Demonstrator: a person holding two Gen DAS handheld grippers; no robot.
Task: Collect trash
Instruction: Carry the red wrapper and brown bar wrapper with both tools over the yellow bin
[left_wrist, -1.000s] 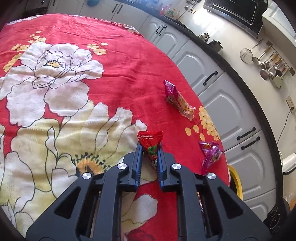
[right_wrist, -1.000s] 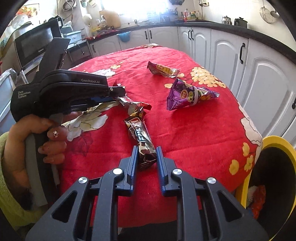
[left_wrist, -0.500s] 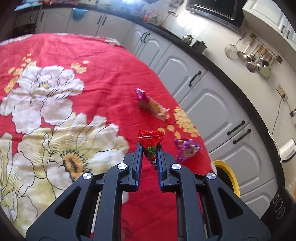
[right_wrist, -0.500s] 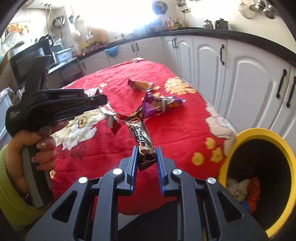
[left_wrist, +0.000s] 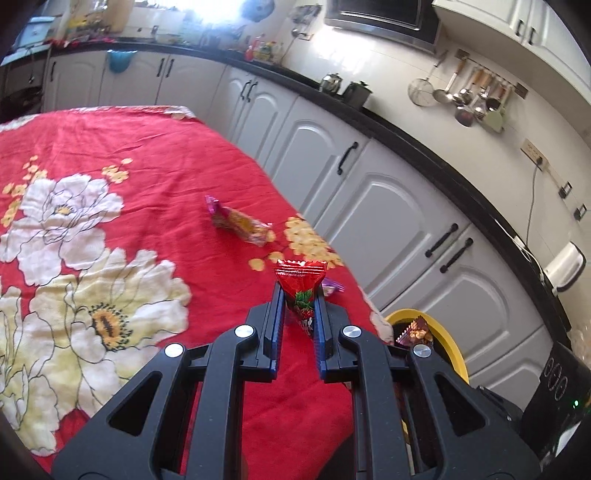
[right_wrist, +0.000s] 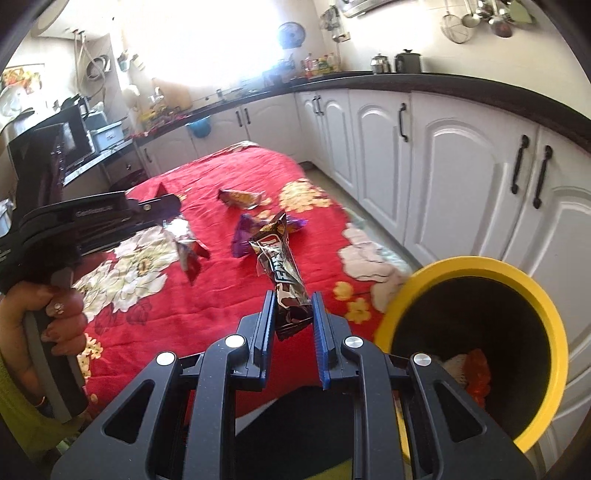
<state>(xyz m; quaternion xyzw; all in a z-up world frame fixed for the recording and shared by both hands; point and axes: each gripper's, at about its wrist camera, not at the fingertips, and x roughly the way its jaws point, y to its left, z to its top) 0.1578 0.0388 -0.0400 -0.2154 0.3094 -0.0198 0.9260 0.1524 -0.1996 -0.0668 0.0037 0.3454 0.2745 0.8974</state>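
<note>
My left gripper (left_wrist: 298, 295) is shut on a red candy wrapper (left_wrist: 301, 286), held above the red floral tablecloth (left_wrist: 147, 155). My right gripper (right_wrist: 293, 306) is shut on a dark brown snack wrapper (right_wrist: 282, 273), held off the table's near edge, just left of the yellow trash bin (right_wrist: 546, 317). The bin's rim also shows in the left wrist view (left_wrist: 448, 341), with the brown wrapper (left_wrist: 415, 332) above it. A pink-orange wrapper (left_wrist: 240, 221) and a purple wrapper (right_wrist: 245, 236) lie on the table. The left gripper (right_wrist: 162, 206) with its red wrapper (right_wrist: 188, 251) shows in the right wrist view.
White kitchen cabinets (right_wrist: 461, 166) with black handles run close along the table's right side. The bin holds orange and white trash (right_wrist: 472, 373). A black appliance (left_wrist: 557, 384) stands beyond the bin. A black counter (left_wrist: 369, 114) tops the cabinets.
Both grippers have lifted with their wrappers and moved toward the yellow bin. The right gripper's brown wrapper now hangs beside the bin's rim.
</note>
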